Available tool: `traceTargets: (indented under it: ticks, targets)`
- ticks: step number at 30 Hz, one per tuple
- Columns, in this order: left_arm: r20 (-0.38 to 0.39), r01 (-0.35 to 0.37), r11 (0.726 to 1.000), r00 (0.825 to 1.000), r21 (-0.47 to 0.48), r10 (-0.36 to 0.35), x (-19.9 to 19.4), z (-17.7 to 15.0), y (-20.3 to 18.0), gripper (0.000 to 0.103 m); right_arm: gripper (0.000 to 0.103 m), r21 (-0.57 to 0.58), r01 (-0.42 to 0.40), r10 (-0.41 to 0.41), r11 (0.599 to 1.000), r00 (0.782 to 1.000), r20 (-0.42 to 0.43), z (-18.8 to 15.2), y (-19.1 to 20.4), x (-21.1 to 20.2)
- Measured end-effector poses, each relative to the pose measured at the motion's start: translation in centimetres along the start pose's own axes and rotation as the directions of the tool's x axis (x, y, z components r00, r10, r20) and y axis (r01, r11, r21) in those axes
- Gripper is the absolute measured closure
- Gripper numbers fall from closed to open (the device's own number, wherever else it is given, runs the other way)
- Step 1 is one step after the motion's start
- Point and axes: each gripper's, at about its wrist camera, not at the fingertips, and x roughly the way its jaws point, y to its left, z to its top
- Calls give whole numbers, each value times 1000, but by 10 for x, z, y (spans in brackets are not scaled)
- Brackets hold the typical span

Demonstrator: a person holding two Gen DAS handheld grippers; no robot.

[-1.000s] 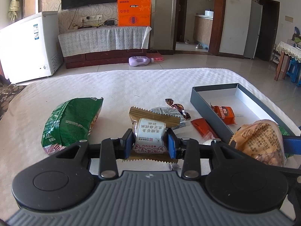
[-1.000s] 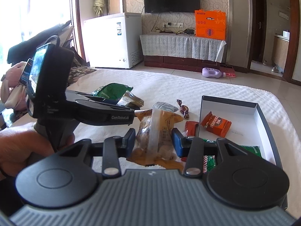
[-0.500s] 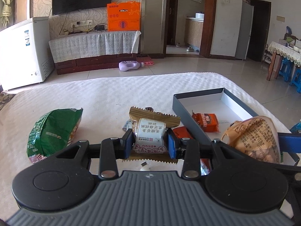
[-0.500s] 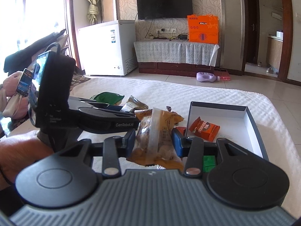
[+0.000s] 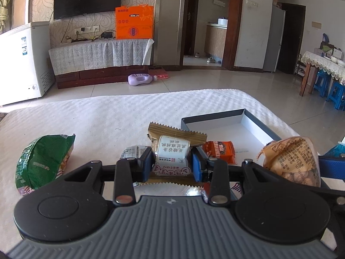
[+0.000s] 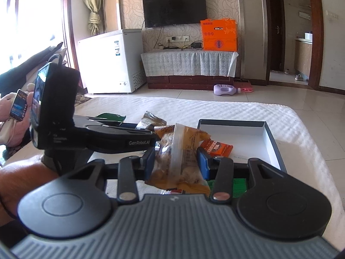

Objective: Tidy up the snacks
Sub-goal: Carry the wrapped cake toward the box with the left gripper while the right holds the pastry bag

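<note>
Ahead of my left gripper (image 5: 171, 165) the white tablecloth (image 5: 120, 116) is free up to the far edge, so there I can pass. On its left side the green bag (image 5: 43, 161) lies in the way, and a small silver packet (image 5: 131, 152) lies just beside the left finger. On the right stands the grey box (image 5: 262, 124); its near wall is close to my fingers. Inside the box the orange wafer packet (image 6: 216, 147) takes the near corner, but the white floor behind it is open. My right gripper (image 6: 176, 164) has the left tool just beside it, which blocks that side.
</note>
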Motion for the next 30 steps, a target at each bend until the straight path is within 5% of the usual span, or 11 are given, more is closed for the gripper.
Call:
traceTargets:
  ticks: [30]
  targets:
    - [10, 87, 995, 996, 39, -88, 53, 28, -50, 60, 58, 88, 96, -95, 991, 995, -10, -2, -55, 5]
